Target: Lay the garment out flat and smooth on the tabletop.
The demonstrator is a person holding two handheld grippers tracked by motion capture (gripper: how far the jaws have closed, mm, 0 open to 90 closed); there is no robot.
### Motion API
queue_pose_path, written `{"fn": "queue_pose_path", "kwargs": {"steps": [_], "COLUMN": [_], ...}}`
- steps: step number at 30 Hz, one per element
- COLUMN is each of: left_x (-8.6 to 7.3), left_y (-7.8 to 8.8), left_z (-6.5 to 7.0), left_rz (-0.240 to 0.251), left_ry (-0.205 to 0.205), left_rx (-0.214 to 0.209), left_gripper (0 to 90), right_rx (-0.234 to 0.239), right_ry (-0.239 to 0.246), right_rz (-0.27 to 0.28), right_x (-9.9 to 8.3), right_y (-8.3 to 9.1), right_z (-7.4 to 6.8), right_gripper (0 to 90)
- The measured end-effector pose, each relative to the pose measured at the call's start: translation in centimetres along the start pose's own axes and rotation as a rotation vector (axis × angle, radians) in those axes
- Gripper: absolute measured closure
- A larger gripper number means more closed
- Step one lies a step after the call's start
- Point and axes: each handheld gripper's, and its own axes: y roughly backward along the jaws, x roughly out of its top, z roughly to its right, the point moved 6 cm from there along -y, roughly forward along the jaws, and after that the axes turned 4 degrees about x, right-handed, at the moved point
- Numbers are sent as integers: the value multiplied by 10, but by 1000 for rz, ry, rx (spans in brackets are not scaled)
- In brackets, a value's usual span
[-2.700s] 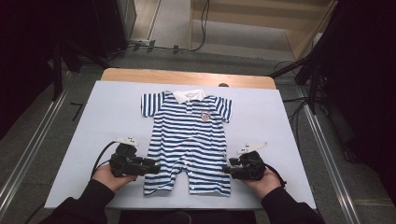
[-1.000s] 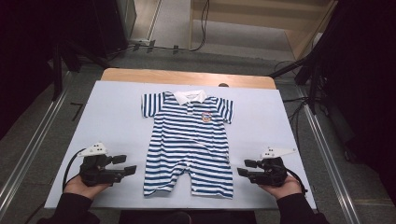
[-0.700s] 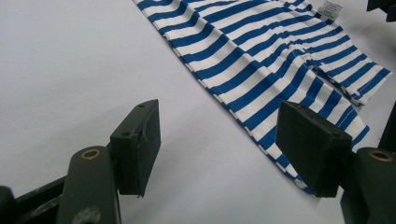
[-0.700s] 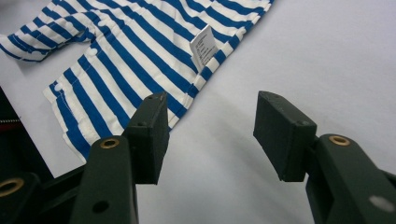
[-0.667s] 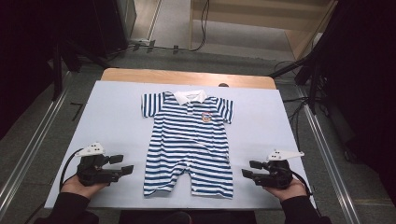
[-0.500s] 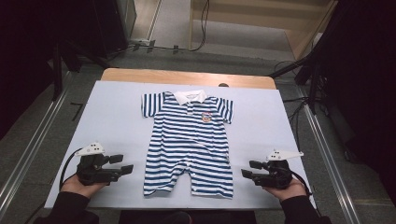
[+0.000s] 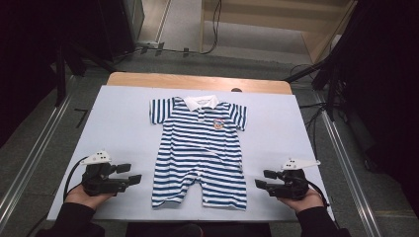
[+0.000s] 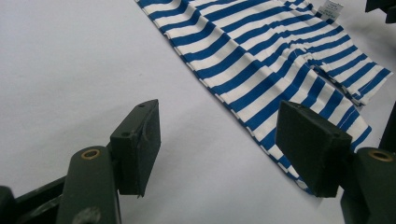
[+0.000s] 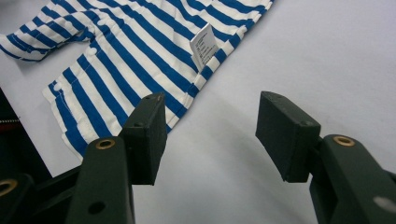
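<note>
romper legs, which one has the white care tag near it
The romper leg on the right gripper's side. In the right gripper view a white tag sticks out of that side seam; the seam by the left gripper has none.

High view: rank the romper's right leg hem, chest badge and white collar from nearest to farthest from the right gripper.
From the right gripper:
1. Right leg hem of the romper, near table edge, beside the gripper.
2. Chest badge, up the torso.
3. White collar, at the far end.
</note>
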Motion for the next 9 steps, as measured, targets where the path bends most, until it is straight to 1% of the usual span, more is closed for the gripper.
{"fn": "queue_pose_path", "kwargs": {"steps": [6, 9], "left_x": [0, 0], "left_y": [0, -1], "left_z": [0, -1], "left_rz": [-4, -5], "left_ry": [3, 9], "left_rx": [-1, -2], "left_gripper": [318, 313], "right_rx": [2, 4], "right_ry": [3, 2], "right_rz": [-1, -2], "right_x": [0, 0], "right_y": [-1, -1], "right_z": [0, 0], "right_gripper": [411, 377]}}
